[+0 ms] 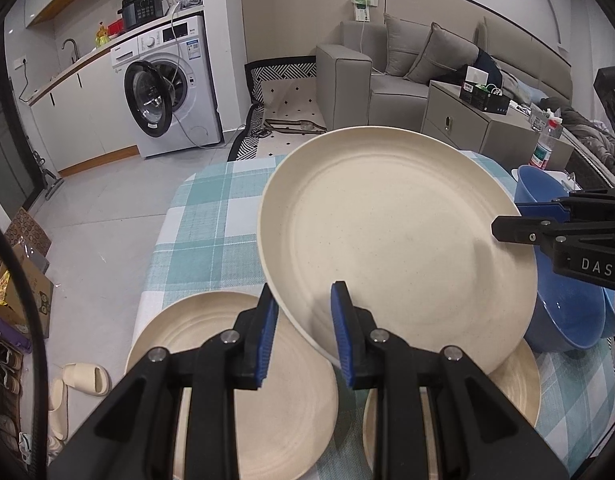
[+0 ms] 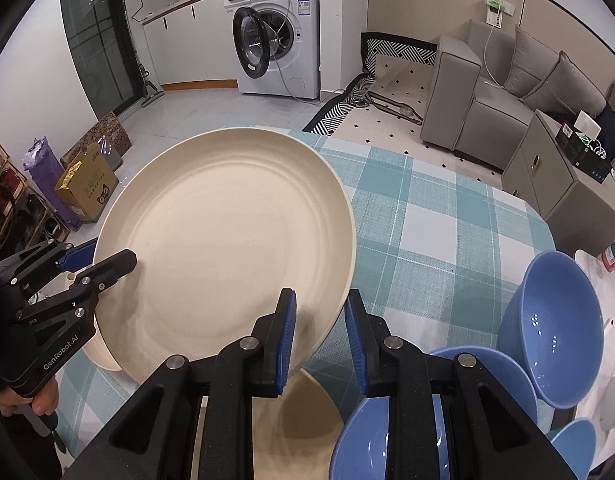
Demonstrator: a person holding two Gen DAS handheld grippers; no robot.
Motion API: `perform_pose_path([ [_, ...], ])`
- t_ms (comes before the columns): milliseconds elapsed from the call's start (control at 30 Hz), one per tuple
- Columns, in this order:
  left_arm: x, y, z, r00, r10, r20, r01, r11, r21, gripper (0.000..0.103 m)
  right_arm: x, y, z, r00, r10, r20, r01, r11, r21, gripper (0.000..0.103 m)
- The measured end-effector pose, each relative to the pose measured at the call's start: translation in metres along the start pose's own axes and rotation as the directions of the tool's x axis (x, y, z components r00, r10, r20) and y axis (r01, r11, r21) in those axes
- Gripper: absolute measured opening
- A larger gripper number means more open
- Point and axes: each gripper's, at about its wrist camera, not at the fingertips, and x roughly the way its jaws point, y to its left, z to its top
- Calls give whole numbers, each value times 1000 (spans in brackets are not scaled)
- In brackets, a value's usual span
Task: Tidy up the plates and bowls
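Above checked tablecloth (image 2: 427, 216), left tool (image 1: 303, 332) and right tool (image 2: 321, 338) both clamp raised cream plate (image 1: 387, 232) rim

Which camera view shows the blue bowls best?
The right wrist view: several blue bowls show there, one tilted with its glossy inside visible, others lower down partly behind the right hand-held gripper. The left wrist view shows only part of the bowls behind the lifted cream plate.
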Motion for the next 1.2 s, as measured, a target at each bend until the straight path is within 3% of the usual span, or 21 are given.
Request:
perform_pose_path([
  [600,-31,-15,-28,999,-16,38,15,1000,9,25,-34,-1,-40,999,10,45,-11,1000,17,26],
  [1200,-57,-20,-63,998,-34,55,34,999,3,25,-55,5,-85,995,77,62,-81,995,51,26],
])
